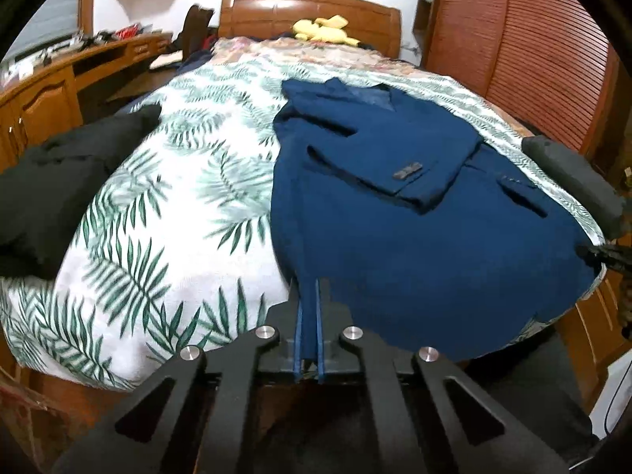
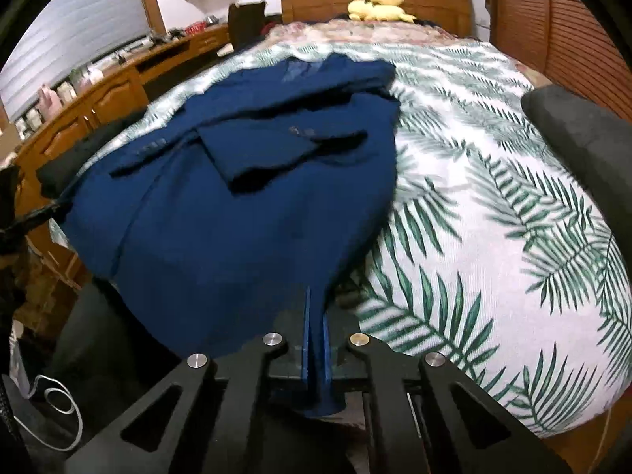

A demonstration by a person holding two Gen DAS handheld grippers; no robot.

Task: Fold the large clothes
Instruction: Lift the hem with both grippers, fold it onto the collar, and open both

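A dark blue coat (image 1: 395, 213) is seen laid out flat on a bed (image 1: 166, 245) covered by a white spread printed with green fern leaves, its collar turned toward the wooden headboard (image 1: 308, 12) and its hem hanging at the near edge of the bed. Both sleeves are folded across the chest, one cuff lying over the other. The left gripper (image 1: 310, 288) is held at the hem's left corner, its jaws closed on the blue fabric, a pinch of which is seen drawn up between the blue pads. The right gripper (image 2: 316, 300) is held at the hem's right corner in the same way, its jaws closed on a fold of the coat (image 2: 245, 205), with the cloth gathered between them. A black garment (image 1: 59, 181) is seen bunched at the left side of the bed, apart from the coat. A yellow soft toy (image 2: 379, 8) is seen lying against the headboard, well apart from the coat. A wooden worktop (image 2: 118, 79) laden with small items runs along the left wall, and slatted wooden doors (image 1: 533, 59) stand to the right of the bed.
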